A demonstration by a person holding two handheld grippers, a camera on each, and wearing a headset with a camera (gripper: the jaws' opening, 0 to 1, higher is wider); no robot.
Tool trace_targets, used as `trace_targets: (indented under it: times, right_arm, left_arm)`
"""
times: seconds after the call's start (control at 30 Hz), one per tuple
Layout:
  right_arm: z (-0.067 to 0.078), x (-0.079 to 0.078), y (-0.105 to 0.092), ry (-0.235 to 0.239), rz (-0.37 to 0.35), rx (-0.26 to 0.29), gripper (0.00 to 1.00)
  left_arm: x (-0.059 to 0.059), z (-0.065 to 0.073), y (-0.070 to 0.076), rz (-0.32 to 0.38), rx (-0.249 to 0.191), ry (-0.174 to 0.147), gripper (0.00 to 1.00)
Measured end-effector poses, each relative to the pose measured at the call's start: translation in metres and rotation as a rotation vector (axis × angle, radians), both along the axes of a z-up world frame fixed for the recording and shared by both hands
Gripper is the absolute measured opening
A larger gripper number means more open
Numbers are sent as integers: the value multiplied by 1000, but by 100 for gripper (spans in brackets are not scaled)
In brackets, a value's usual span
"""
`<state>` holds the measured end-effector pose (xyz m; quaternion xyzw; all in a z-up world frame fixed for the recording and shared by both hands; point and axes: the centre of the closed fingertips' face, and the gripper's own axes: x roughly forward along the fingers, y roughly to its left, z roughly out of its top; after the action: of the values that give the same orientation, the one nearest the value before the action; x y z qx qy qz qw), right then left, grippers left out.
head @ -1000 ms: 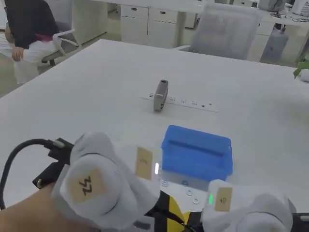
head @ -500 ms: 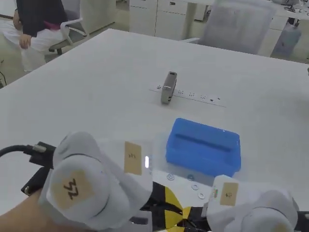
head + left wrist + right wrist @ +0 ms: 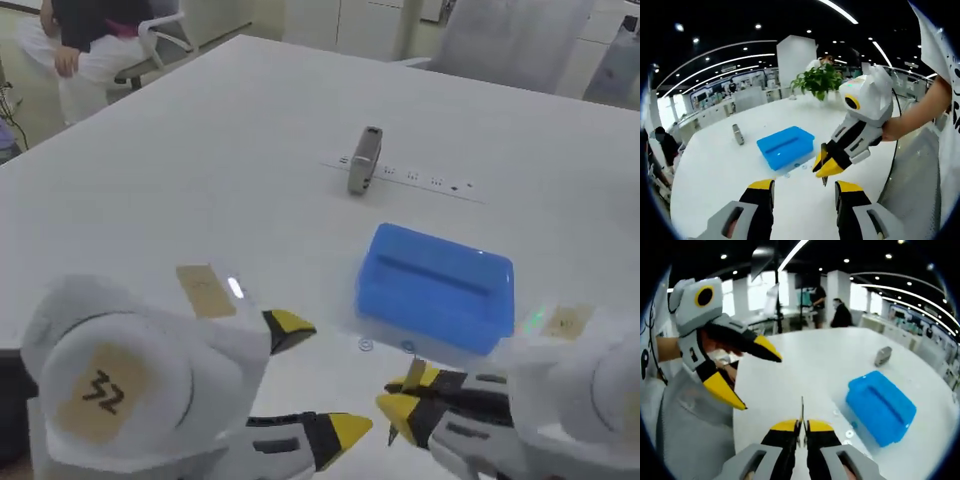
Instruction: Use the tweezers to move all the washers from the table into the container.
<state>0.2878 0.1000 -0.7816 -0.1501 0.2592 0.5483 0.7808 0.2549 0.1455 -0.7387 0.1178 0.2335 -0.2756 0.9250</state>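
My right gripper (image 3: 801,426) is shut on thin metal tweezers (image 3: 802,410), whose tips point forward over the white table. In the head view it sits at the lower right (image 3: 400,405), just in front of the blue container (image 3: 437,285). Small washers (image 3: 365,345) lie on the table at the container's near side, ahead of the tweezers (image 3: 849,433). My left gripper (image 3: 318,378) is open at the lower left, its yellow tips spread with nothing between them. From the left gripper view (image 3: 806,192) the right gripper (image 3: 822,167) hangs above the washers (image 3: 787,175) beside the container (image 3: 785,145).
A grey device (image 3: 365,160) stands on a flush socket strip (image 3: 415,181) behind the container. A person sits on a chair (image 3: 90,40) at the far left, and a grey chair (image 3: 520,45) stands at the far edge.
The two grippers, close together before, have drawn apart. The left one's jaws now show spread open, and the right one sits further right. The head camera has shifted.
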Motion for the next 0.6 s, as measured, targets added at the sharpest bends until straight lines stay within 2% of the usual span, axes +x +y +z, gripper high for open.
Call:
trace_targets:
  times: [0.03, 0.1, 0.17, 0.2, 0.23, 0.3, 0.37, 0.47, 0.5, 0.6]
  right_arm:
    - [2, 6, 1, 2, -18, 20, 3]
    - [5, 18, 2, 26, -56, 56, 3]
    - [7, 30, 2, 18, -82, 68, 3]
    - [9, 37, 2, 11, -98, 86, 3]
    - [10, 40, 2, 15, -105, 96, 3]
    - [13, 49, 3, 15, -121, 114, 3]
    - [15, 57, 5, -3, -140, 125, 3]
    - [12, 67, 10, -8, -154, 125, 3]
    - [11, 69, 12, -14, -159, 127, 3]
    - [7, 76, 17, -33, -168, 126, 3]
  left_arm:
    - [-1, 1, 7, 34, 9, -8, 51]
    - [-6, -1, 22, 125, -2, 3, 55]
    - [-10, -3, 30, 194, -47, 16, 65]
    - [-13, -5, 31, 215, -76, 36, 70]
    - [-14, -7, 34, 233, -80, 47, 74]
    - [-16, -10, 39, 265, -68, 51, 83]
    - [-19, -12, 44, 286, -56, 45, 86]
    - [-22, -15, 45, 297, -50, 48, 87]
    - [-24, -17, 47, 305, -28, 46, 88]
    - [-25, -19, 47, 305, -2, 37, 89]
